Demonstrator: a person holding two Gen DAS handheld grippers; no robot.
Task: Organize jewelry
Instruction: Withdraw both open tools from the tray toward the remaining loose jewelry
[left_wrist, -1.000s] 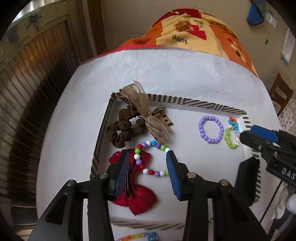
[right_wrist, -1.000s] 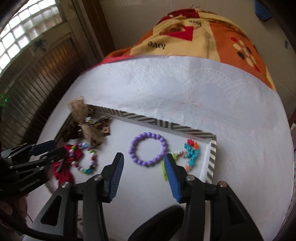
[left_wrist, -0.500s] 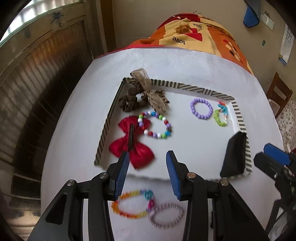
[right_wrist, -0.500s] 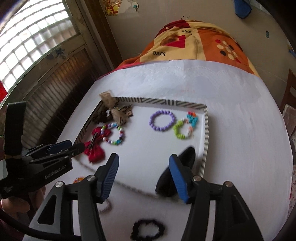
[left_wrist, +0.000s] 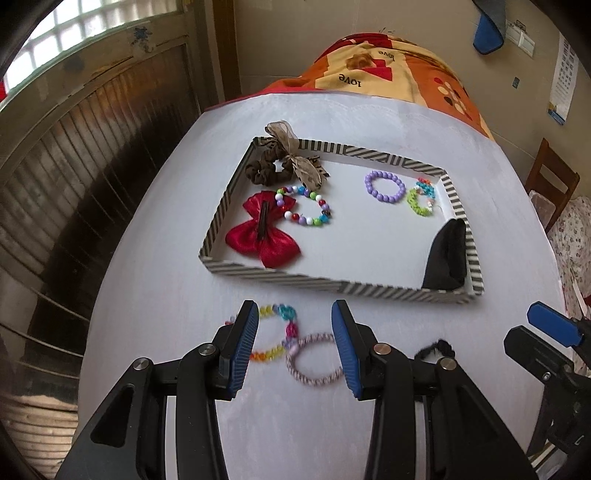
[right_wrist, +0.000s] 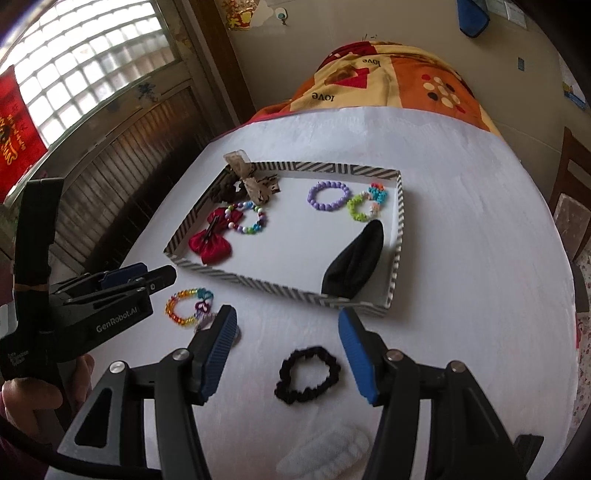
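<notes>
A striped-rim tray (left_wrist: 343, 286) (right_wrist: 280, 286) holds a red bow (left_wrist: 263, 230), a brown scrunchie (left_wrist: 266, 170), a multicolour bead bracelet (left_wrist: 304, 206), a purple bead bracelet (left_wrist: 384, 186), a green bracelet (left_wrist: 419, 201) and a black cloth piece (left_wrist: 445, 260). In front of the tray lie a rainbow bead bracelet (left_wrist: 275, 334) (right_wrist: 188, 306), a pink-grey hair tie (left_wrist: 314, 363) and a black scrunchie (right_wrist: 308, 373). My left gripper (left_wrist: 293, 345) is open above the rainbow bracelet and hair tie. My right gripper (right_wrist: 288, 354) is open around the black scrunchie.
The table has a white cover (right_wrist: 461, 240). An orange patterned blanket (left_wrist: 388, 70) lies at its far end. A white comb-like clip (right_wrist: 325, 454) lies near the front edge. Wooden chairs (left_wrist: 550, 181) stand to the right, a slatted wall to the left.
Both grippers have pulled back from over the tray toward the table's front. The loose bracelet, hair tie and black scrunchie have come into view between their jaws.
</notes>
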